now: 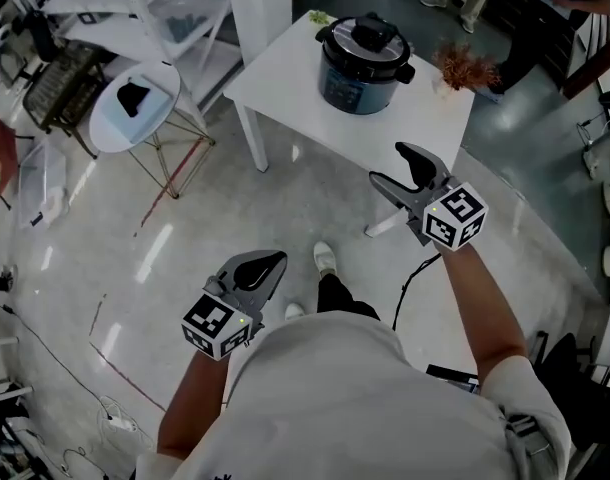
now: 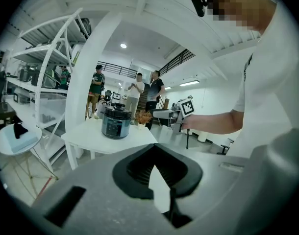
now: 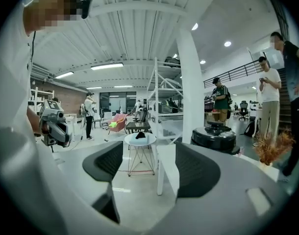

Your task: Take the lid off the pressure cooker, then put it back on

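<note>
The dark pressure cooker point(image 1: 363, 63) stands on a white table point(image 1: 285, 73) ahead of me, its lid with a black handle point(image 1: 370, 36) in place. The left gripper view has the cooker point(image 2: 115, 123) at mid-distance; in the right gripper view the cooker point(image 3: 214, 136) sits right of centre. My right gripper point(image 1: 393, 165) hangs in the air short of the table's near edge, jaws open and empty. My left gripper point(image 1: 260, 266) is lower and further back over the floor, its pads meeting at the tips with nothing held. Both are well clear of the cooker.
A dried plant point(image 1: 463, 66) stands on the table right of the cooker. A white pillar point(image 1: 260, 3) rises behind the table. A round side table point(image 1: 135, 103) and white shelving point(image 1: 165, 8) are at left. People stand beyond the table point(image 2: 139, 89). Cables lie on the floor point(image 1: 45, 358).
</note>
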